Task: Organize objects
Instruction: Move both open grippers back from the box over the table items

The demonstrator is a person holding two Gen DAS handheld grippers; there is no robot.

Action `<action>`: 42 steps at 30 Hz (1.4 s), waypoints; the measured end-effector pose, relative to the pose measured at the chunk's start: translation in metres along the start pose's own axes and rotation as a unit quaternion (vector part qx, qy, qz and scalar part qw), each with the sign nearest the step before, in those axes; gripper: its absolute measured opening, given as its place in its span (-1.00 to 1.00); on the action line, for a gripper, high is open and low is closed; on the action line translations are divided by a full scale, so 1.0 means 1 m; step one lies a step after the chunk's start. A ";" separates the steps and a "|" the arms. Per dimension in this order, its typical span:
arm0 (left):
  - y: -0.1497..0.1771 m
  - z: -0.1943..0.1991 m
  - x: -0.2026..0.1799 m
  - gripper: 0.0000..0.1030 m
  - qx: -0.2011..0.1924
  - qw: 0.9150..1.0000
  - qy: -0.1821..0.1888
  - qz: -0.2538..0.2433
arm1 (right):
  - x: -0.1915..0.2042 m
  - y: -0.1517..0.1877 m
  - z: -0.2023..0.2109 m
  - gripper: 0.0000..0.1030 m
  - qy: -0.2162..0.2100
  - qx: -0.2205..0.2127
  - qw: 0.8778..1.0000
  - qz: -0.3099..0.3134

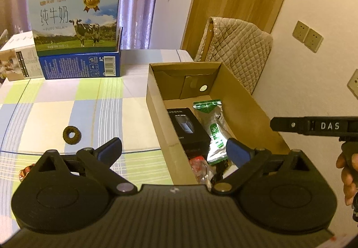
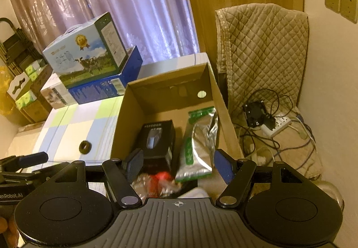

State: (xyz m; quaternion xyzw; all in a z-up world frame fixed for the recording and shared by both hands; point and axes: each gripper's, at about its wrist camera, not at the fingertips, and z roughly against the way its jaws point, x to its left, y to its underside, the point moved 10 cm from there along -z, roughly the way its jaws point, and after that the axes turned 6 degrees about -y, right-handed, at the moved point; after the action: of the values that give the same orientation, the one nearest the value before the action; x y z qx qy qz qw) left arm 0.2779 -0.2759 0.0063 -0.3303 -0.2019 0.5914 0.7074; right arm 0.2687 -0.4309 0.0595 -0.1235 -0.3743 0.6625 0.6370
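An open cardboard box (image 1: 156,118) (image 2: 122,127) stands on the checked tablecloth. Inside it lie a black product box (image 1: 186,127) (image 2: 156,142), a green and silver pouch (image 1: 214,133) (image 2: 199,142) and a red-wrapped item (image 1: 198,164) (image 2: 162,178). A brown ring (image 1: 72,134) (image 2: 85,147) rests on the cloth left of the box. My left gripper (image 1: 173,150) is open and empty, straddling the box's near left wall. My right gripper (image 2: 179,166) is open and empty above the box's near end, over the pouch and the red item.
Stacked milk cartons (image 1: 76,24) (image 2: 89,57) stand at the table's back left. A chair with a quilted cover (image 1: 237,51) (image 2: 264,51) is behind the box. A power strip with cables (image 2: 275,125) lies at the right. A small red and gold item (image 1: 23,173) sits near the left edge.
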 end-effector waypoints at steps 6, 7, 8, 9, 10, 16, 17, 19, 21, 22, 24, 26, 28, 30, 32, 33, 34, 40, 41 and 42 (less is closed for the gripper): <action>0.014 0.032 -0.005 0.97 -0.013 1.000 0.002 -0.003 | 0.011 0.022 0.027 0.31 -0.001 -0.002 1.000 0.000; 0.017 0.036 -0.006 0.97 -0.014 1.000 0.002 -0.003 | 0.013 0.026 0.033 0.31 0.001 -0.003 1.000 -0.001; 0.021 0.042 -0.008 0.97 -0.016 1.000 0.006 -0.004 | 0.014 0.030 0.038 0.31 0.002 -0.004 1.000 -0.002; 0.024 0.047 -0.009 0.97 -0.017 1.000 0.009 -0.003 | 0.015 0.034 0.044 0.31 0.003 -0.006 1.000 -0.004; 0.028 0.052 -0.010 0.97 -0.019 1.000 0.011 -0.002 | 0.017 0.037 0.050 0.31 0.004 -0.008 1.000 -0.004; 0.054 0.082 -0.006 0.97 -0.021 1.000 0.017 0.009 | 0.030 0.061 0.086 0.31 0.016 -0.029 0.999 0.000; 0.059 0.087 -0.004 0.97 -0.020 1.000 0.017 0.010 | 0.033 0.065 0.091 0.31 0.016 -0.034 0.999 -0.002; 0.069 0.097 0.000 0.98 -0.022 1.000 0.015 0.006 | 0.039 0.074 0.102 0.31 0.014 -0.044 0.999 -0.009; 0.078 0.106 0.005 0.98 -0.021 1.000 0.013 0.005 | 0.045 0.084 0.111 0.31 0.013 -0.053 0.998 -0.015; 0.083 0.110 0.009 0.97 -0.020 1.000 0.012 0.005 | 0.048 0.088 0.115 0.31 0.014 -0.057 0.998 -0.017; 0.090 0.118 0.016 0.97 -0.021 1.000 0.005 0.004 | 0.053 0.099 0.121 0.31 0.015 -0.064 0.998 -0.020; 0.098 0.127 0.023 0.97 -0.022 1.000 0.000 -0.001 | 0.056 0.110 0.124 0.31 0.017 -0.064 0.997 -0.024; 0.106 0.133 0.030 0.97 -0.019 1.000 -0.004 -0.007 | 0.059 0.119 0.125 0.31 0.017 -0.063 0.998 -0.027; 0.115 0.138 0.036 0.98 -0.017 1.000 -0.007 -0.011 | 0.063 0.129 0.123 0.31 0.018 -0.058 0.998 -0.025; 0.124 0.141 0.045 0.98 -0.013 1.000 -0.014 -0.008 | 0.071 0.138 0.117 0.31 0.015 -0.049 0.998 -0.021; 0.128 0.141 0.051 0.97 -0.011 1.000 -0.018 -0.004 | 0.074 0.142 0.115 0.31 0.012 -0.045 0.999 -0.019; 0.131 0.141 0.056 0.98 -0.008 1.000 -0.022 0.000 | 0.078 0.145 0.112 0.31 0.007 -0.042 0.999 -0.018; 0.143 0.140 0.090 0.97 -0.002 0.998 -0.059 0.013 | 0.110 0.156 0.088 0.31 -0.018 -0.021 1.000 0.009; 0.145 0.141 0.096 0.97 -0.001 0.998 -0.064 0.016 | 0.118 0.157 0.082 0.31 -0.024 -0.018 0.999 0.012; 0.146 0.140 0.102 0.98 0.000 0.997 -0.069 0.020 | 0.123 0.158 0.078 0.31 -0.028 -0.015 0.999 0.015</action>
State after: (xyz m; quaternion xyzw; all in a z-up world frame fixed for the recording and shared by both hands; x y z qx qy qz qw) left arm 0.1026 -0.1328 -0.0095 -0.2924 -0.2442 0.6266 0.6798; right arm 0.0806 -0.3277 0.0479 -0.1196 -0.4001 0.6698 0.6140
